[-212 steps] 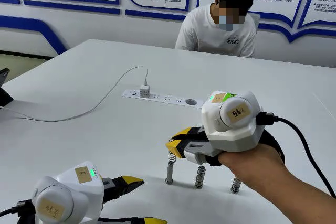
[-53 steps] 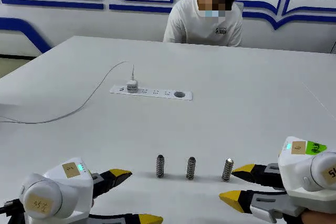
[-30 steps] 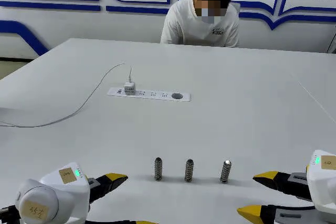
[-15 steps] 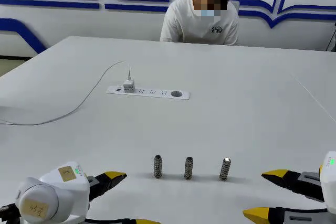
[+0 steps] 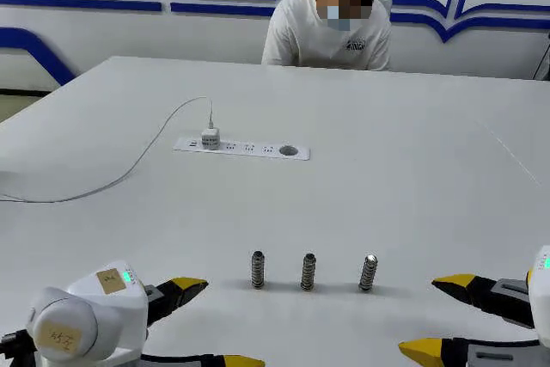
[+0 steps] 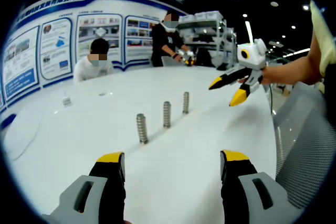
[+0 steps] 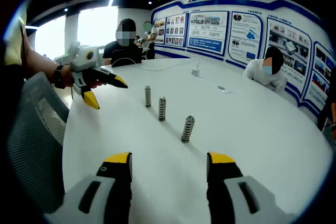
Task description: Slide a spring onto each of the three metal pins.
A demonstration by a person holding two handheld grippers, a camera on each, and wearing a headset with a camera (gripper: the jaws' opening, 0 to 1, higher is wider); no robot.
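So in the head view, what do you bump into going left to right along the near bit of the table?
left gripper → first spring → second spring → third spring → right gripper

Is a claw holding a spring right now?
No, the left claw and the right claw are both open and empty, and the three springs stand on the table.

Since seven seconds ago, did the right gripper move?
Yes. The right gripper was over the pins then; now it sits off to their right, lower in the view, jaws open.
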